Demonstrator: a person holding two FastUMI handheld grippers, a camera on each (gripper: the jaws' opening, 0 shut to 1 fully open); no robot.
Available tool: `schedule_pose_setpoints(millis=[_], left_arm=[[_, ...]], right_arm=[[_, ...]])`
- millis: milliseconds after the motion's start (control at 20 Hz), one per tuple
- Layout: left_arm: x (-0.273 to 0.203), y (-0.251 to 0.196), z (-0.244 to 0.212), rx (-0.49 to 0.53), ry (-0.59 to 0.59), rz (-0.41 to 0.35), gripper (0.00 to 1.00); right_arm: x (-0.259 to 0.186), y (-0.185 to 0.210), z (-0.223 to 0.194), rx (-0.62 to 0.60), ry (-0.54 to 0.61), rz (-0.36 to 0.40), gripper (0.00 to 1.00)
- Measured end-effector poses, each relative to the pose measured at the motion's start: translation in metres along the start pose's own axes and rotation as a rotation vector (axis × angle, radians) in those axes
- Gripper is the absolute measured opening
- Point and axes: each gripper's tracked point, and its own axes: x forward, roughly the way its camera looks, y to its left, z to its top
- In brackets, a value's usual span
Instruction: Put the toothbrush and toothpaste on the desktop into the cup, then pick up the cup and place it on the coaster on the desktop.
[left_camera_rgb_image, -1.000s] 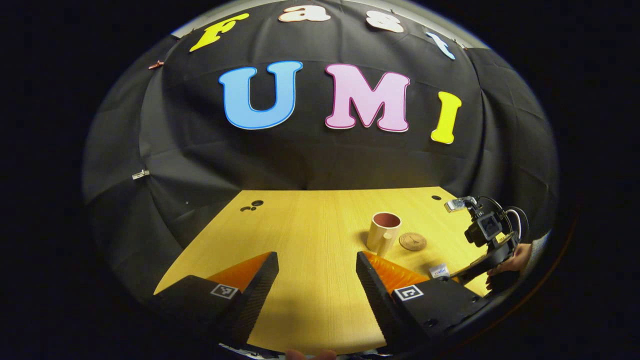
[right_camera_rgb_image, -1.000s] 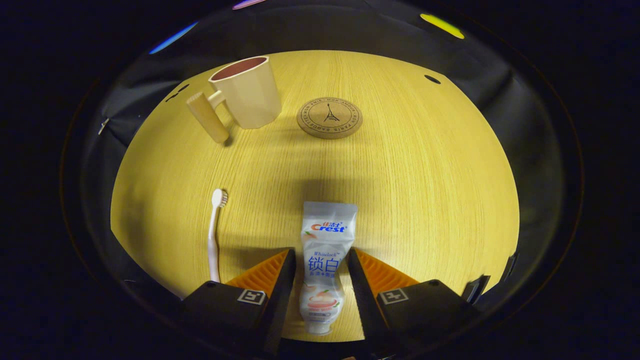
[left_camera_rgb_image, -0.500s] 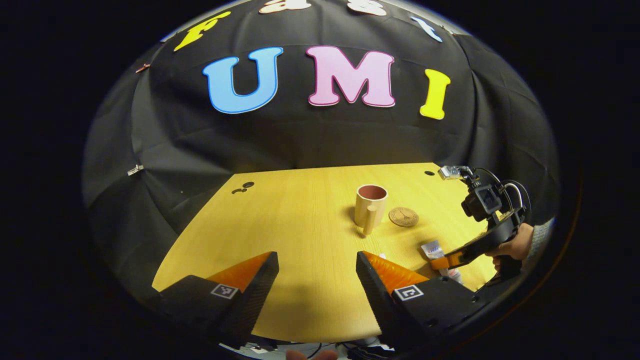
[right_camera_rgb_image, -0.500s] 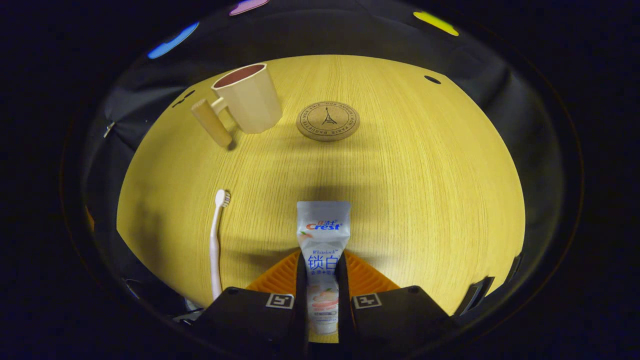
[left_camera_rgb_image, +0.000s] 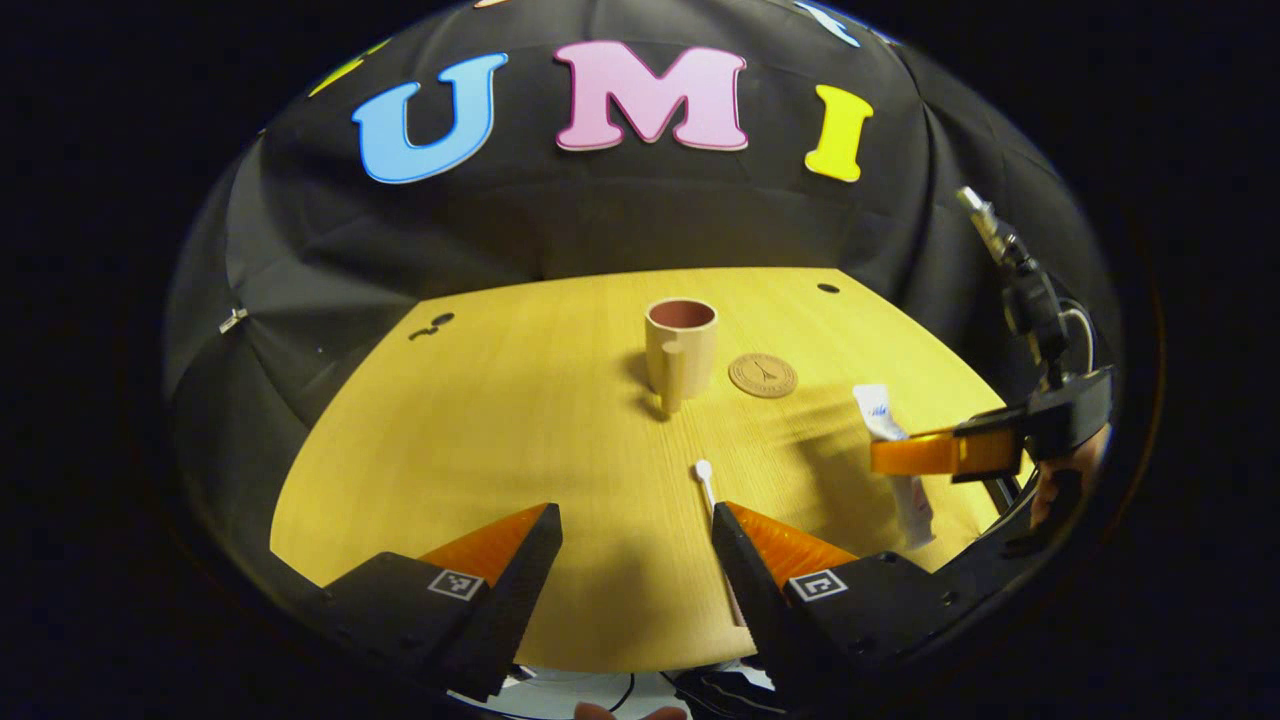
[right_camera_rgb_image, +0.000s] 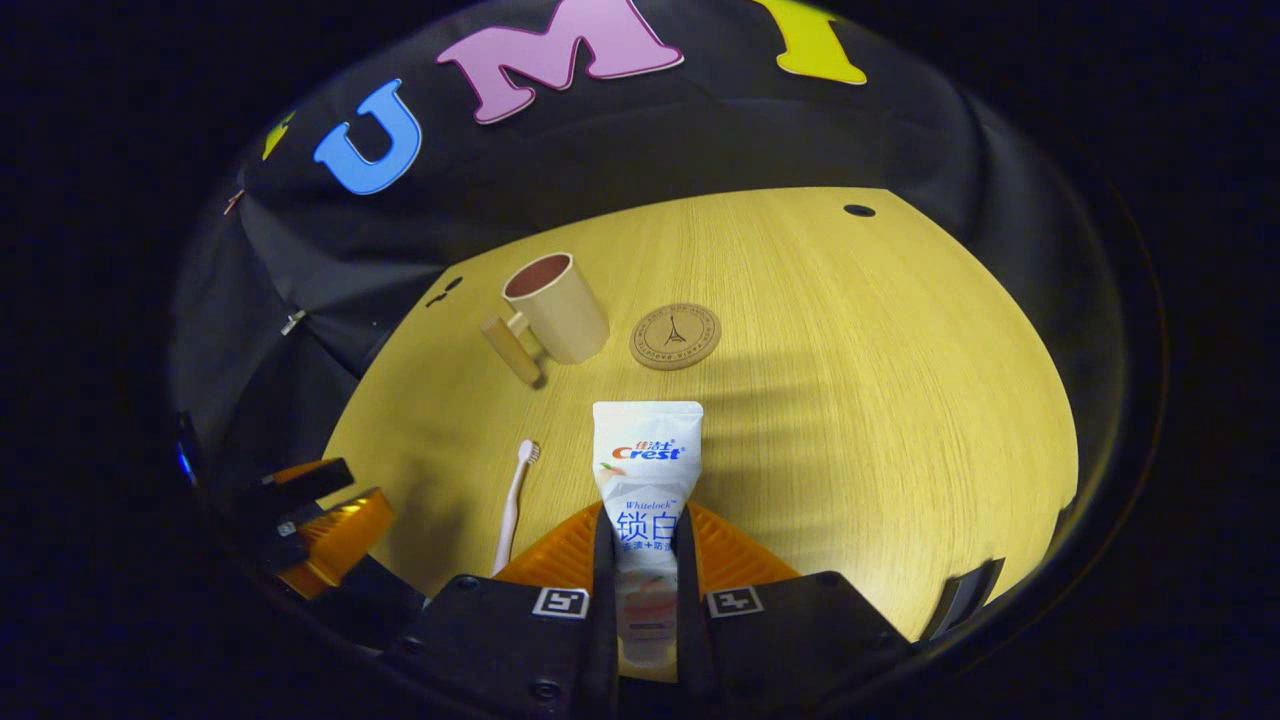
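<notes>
Right gripper (right_camera_rgb_image: 645, 560): clamped on white plastic toothpaste tube (right_camera_rgb_image: 646, 470).
Left gripper (left_camera_rgb_image: 635, 545): fingers apart, white toothbrush (left_camera_rgb_image: 706, 480) beside.
Beige handled cup (right_camera_rgb_image: 556, 307): ahead, upright.

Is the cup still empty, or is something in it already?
Empty. The cup stands upright with nothing above its rim; the toothbrush lies on the desktop, and the toothpaste is in the right gripper.

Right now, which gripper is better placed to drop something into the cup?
The right gripper: it is already shut on the toothpaste, lifted off the desktop. The left gripper is open, beside the toothbrush.
</notes>
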Motion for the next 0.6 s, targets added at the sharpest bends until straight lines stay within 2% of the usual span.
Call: schedule_pose_setpoints(millis=[300,450,600], left_arm=[[0.044,-0.035,-0.011,-0.002,0.099,-0.018,0.93],[0.064,-0.039,-0.023,-0.027,0.158,0.002,0.86],[0.075,-0.04,-0.032,-0.065,0.215,0.027,0.84]], right_arm=[[-0.026,-0.024,0.025,0.006,-0.047,0.035,0.28],[-0.029,-0.037,0.031,0.008,-0.047,0.041,0.27],[-0.03,-0.047,0.035,0.013,-0.042,0.047,0.27]])
